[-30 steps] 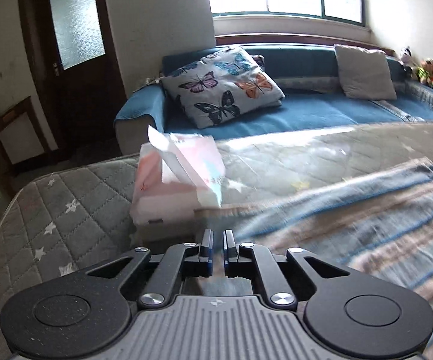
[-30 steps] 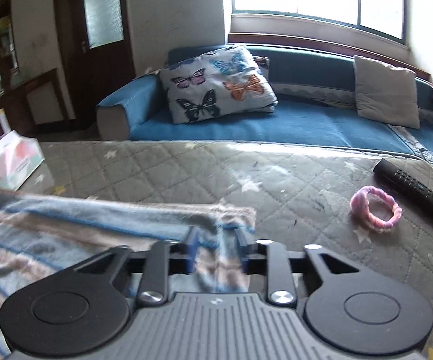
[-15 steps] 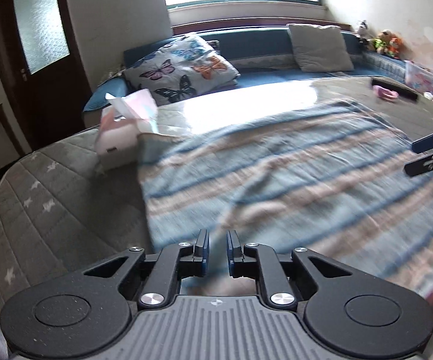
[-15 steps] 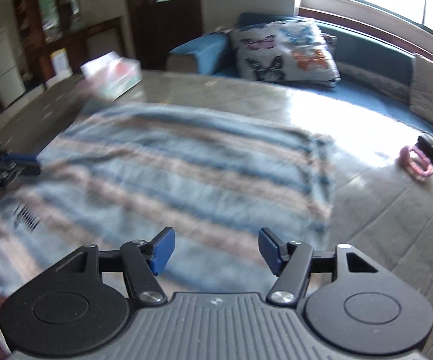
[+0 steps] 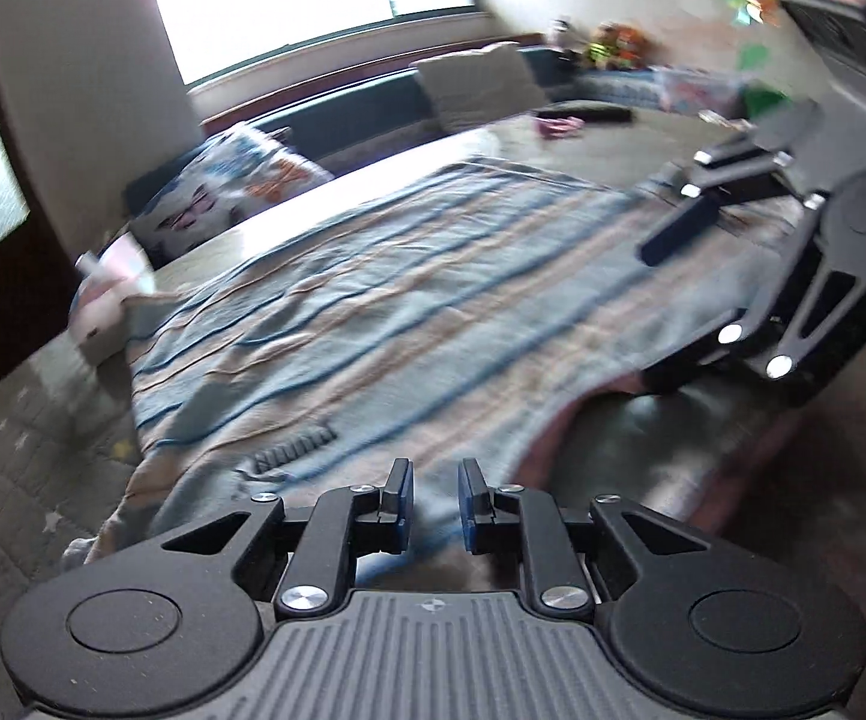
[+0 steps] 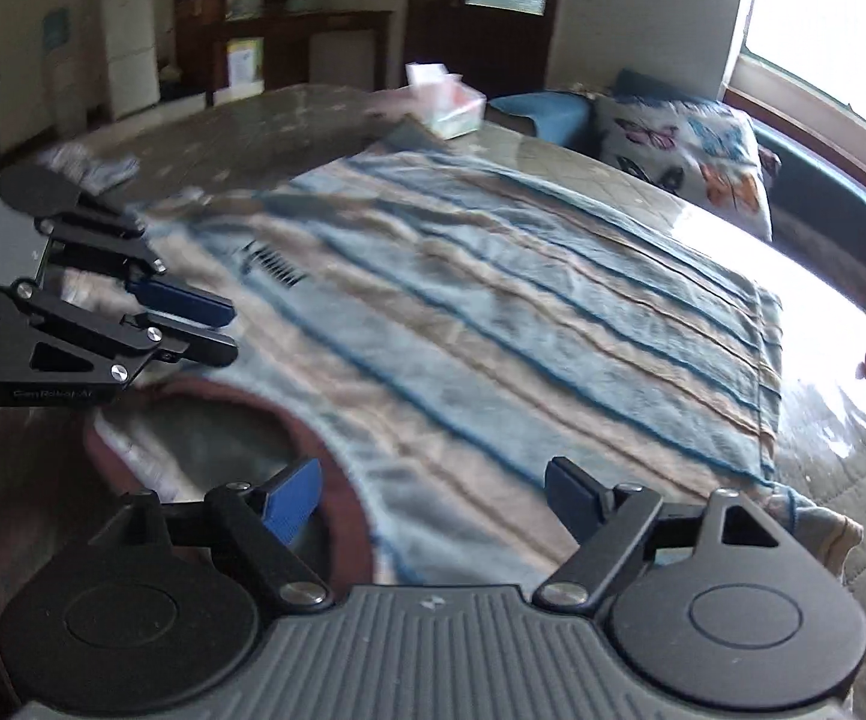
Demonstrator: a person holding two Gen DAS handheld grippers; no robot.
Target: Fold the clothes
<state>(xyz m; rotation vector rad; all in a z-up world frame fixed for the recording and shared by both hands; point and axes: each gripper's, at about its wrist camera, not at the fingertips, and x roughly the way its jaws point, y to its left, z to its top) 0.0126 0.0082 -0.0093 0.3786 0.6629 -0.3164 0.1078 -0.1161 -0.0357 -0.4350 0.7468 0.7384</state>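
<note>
Though both views are blurred, the striped garment (image 6: 493, 324) plainly lies spread flat across the quilted bed (image 6: 841, 480), its neckline at the near edge and its hem toward the far side, where a tissue box (image 6: 448, 102) stands just past it. The left hand-held gripper (image 5: 436, 495) sits over the near left shoulder with its jaws narrow, a slim gap showing between them; whether cloth is pinched there cannot be told. The right hand-held gripper (image 6: 433, 501) hovers at the near right shoulder beside the neck opening, jaws spread wide and gripping nothing.

The cloth looks soft, thin and light, rippled along its stripes, so it should drape and sag rather than hold a shape, and it may drag on the quilting instead of sliding. A single pinch would likely let it bunch. The shoulders or the two near corners seem the best holds, taken at matching points so the fold stays even. A shallow bite at an edge could slip free.
</note>
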